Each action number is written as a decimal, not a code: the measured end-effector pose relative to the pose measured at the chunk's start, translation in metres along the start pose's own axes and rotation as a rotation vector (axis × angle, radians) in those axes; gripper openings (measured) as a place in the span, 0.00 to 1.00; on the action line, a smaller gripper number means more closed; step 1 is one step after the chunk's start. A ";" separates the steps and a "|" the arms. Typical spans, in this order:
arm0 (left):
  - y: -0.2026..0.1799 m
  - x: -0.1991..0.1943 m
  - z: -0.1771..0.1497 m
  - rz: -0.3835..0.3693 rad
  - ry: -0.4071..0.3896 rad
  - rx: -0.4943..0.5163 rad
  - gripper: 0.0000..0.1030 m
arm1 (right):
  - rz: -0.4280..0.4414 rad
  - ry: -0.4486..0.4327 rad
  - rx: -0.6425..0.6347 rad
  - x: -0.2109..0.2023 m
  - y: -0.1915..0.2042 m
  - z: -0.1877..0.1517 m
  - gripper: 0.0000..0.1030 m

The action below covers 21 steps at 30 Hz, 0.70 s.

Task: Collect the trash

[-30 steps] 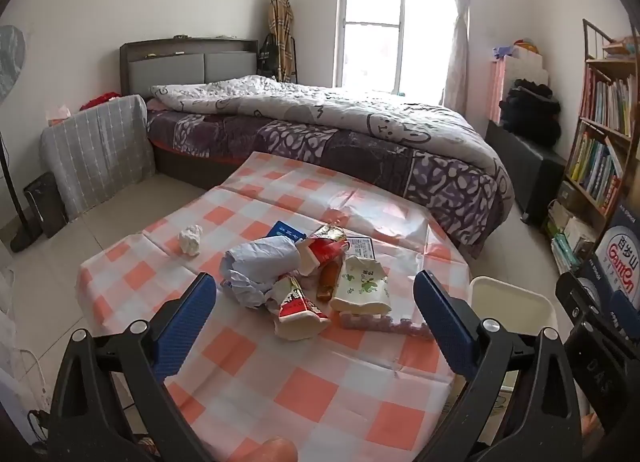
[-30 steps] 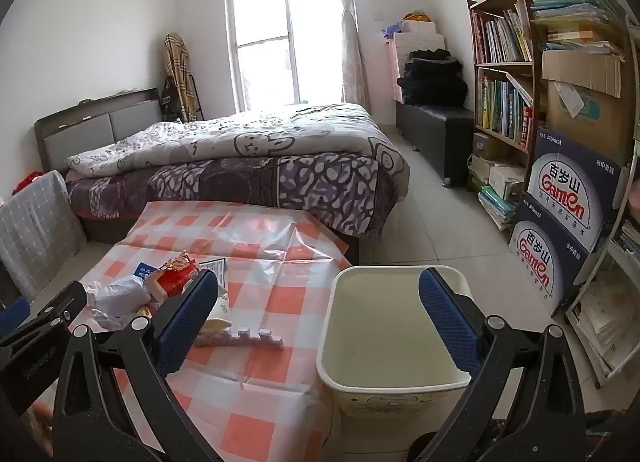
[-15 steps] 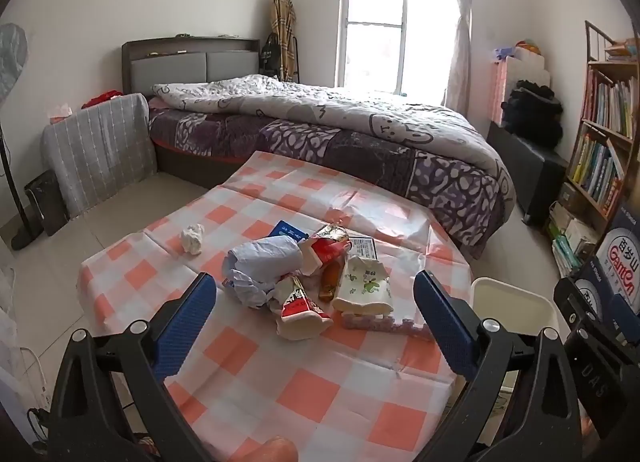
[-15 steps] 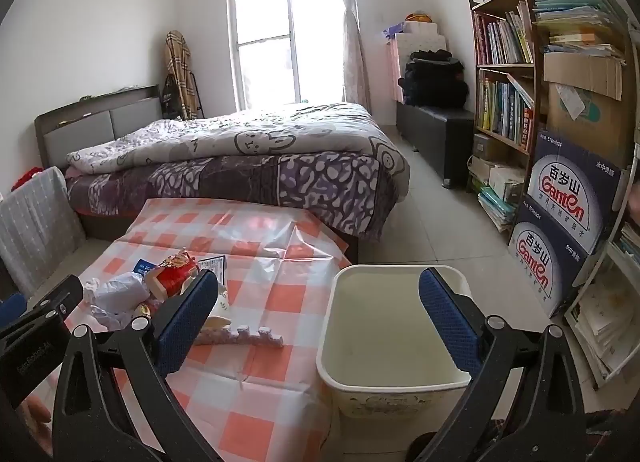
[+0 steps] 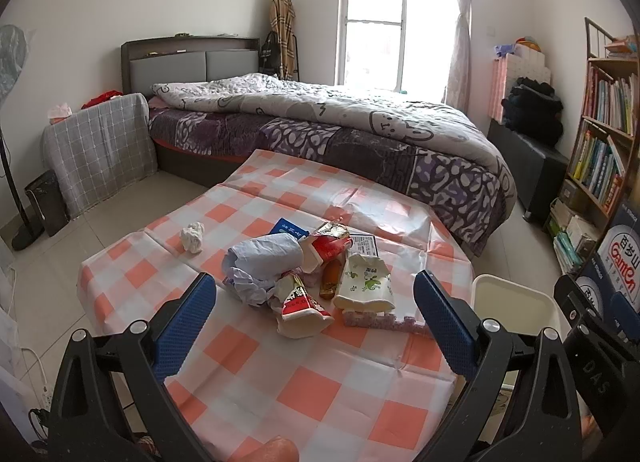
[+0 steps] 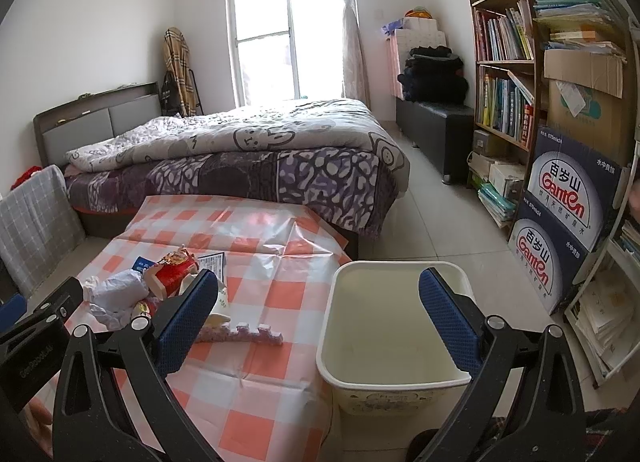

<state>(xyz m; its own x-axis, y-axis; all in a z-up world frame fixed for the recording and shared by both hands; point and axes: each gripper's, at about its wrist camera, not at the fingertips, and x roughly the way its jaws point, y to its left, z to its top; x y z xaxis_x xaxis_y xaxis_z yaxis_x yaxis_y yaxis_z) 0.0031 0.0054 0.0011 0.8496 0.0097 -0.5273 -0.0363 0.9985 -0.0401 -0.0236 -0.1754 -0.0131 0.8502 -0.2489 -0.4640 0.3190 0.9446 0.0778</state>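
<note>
A heap of trash lies mid-table on the orange-checked cloth (image 5: 248,358): a crumpled pale blue bag (image 5: 262,262), red snack wrappers (image 5: 298,302), a small brown bottle (image 5: 330,280), a white floral carton (image 5: 366,282) and a pink foam strip (image 5: 380,320). A crumpled tissue (image 5: 193,237) lies apart to the left. My left gripper (image 5: 315,324) is open and empty, just short of the heap. My right gripper (image 6: 318,314) is open and empty above the cream bin (image 6: 394,376) beside the table's right edge. The heap also shows in the right wrist view (image 6: 160,282).
A bed (image 5: 340,121) stands behind the table. A bookshelf (image 6: 504,61) and stacked water cartons (image 6: 560,221) line the right wall. A covered side table (image 5: 100,149) and a fan stand (image 5: 16,189) are at the left. Tiled floor lies between bed and shelf.
Both grippers have drifted very slightly; the scene is almost the same. Nothing was taken hold of or moved.
</note>
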 end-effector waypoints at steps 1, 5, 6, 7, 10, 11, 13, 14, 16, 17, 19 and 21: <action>0.000 0.000 0.000 0.001 0.000 -0.001 0.93 | 0.000 -0.001 0.003 0.000 0.000 0.000 0.93; 0.003 0.002 0.001 0.001 0.005 -0.008 0.93 | 0.001 0.007 -0.003 0.000 0.000 0.000 0.93; 0.004 0.002 0.001 0.001 0.004 -0.010 0.93 | 0.001 0.007 -0.003 0.000 0.000 0.000 0.93; 0.004 0.002 0.001 0.001 0.004 -0.010 0.93 | 0.002 0.007 0.001 0.000 0.000 0.000 0.93; 0.007 0.003 0.001 0.003 0.010 -0.010 0.93 | 0.001 0.001 0.002 0.000 0.000 -0.002 0.93; 0.008 0.003 0.001 0.003 0.012 -0.010 0.93 | 0.001 0.005 -0.001 0.000 0.000 0.000 0.93; 0.003 0.002 -0.007 0.010 0.013 -0.004 0.93 | 0.001 0.005 0.000 0.000 0.000 0.000 0.93; 0.003 0.002 -0.007 0.010 0.013 -0.005 0.93 | 0.001 0.004 0.002 0.000 0.000 0.000 0.93; 0.004 0.002 -0.008 0.009 0.013 -0.004 0.93 | 0.003 0.005 0.000 0.000 0.001 -0.001 0.93; 0.004 0.002 -0.008 0.011 0.012 -0.002 0.93 | 0.002 0.004 -0.002 0.000 0.001 0.000 0.93; 0.003 0.002 -0.006 0.010 0.014 0.001 0.93 | 0.003 0.004 -0.003 0.000 0.001 0.000 0.93; 0.003 0.002 -0.006 0.011 0.014 -0.001 0.93 | 0.002 0.005 -0.004 0.001 0.001 -0.001 0.93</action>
<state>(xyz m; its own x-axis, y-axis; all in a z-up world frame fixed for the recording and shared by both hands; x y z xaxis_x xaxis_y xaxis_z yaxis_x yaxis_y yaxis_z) 0.0014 0.0078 -0.0054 0.8419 0.0195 -0.5393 -0.0458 0.9983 -0.0354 -0.0232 -0.1743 -0.0140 0.8488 -0.2455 -0.4683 0.3152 0.9460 0.0753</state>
